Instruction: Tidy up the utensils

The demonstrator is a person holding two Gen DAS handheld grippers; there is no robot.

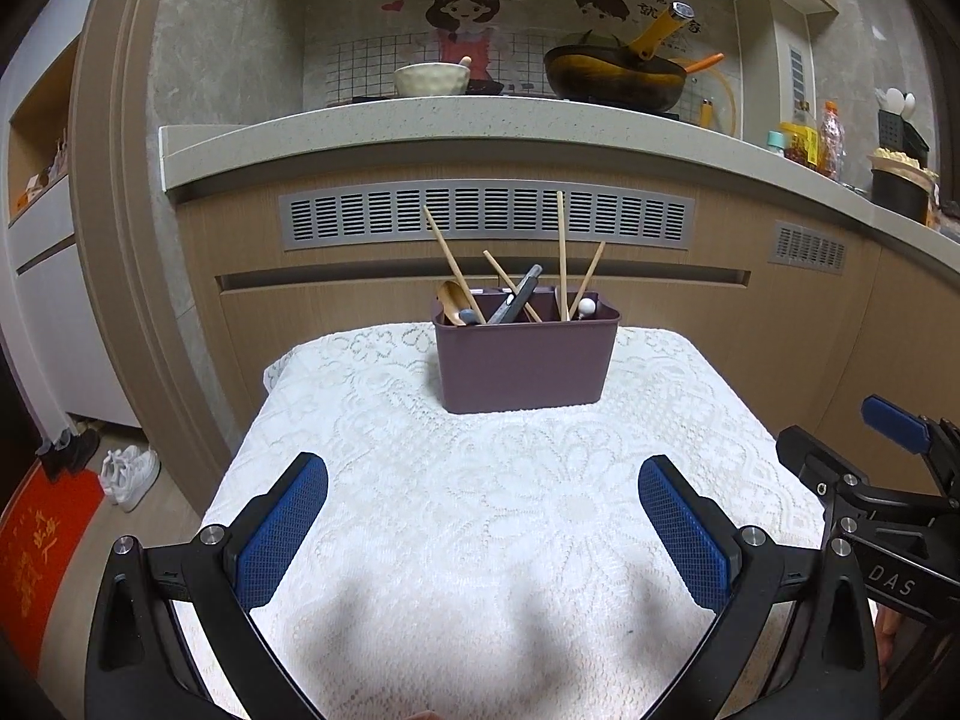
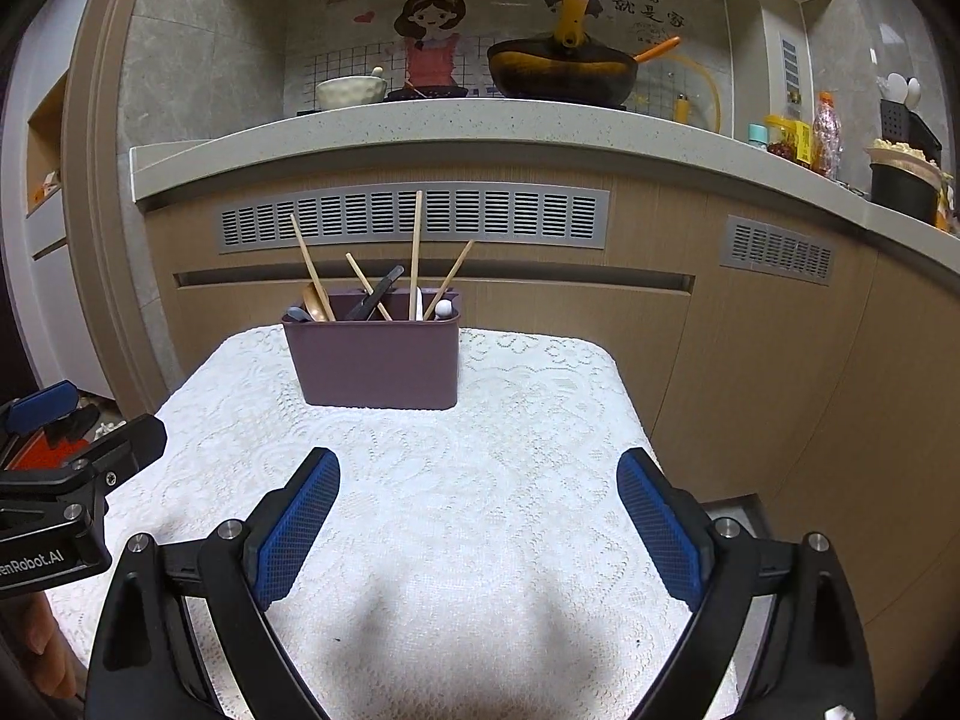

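Left wrist view shows you the shoes and red mat on the floor at the left, which the right wrist view mostly hides behind your left gripper's body. Your left gripper hangs with jaws spread wide, empty; your right gripper is likewise parted, grasping nothing. The purple utensil holder stands at the far edge of the lace-covered table, holding chopsticks, a wooden spoon and a dark utensil. Behind it runs the counter with a wok and bowl. Nothing lies between the grippers and the holder.
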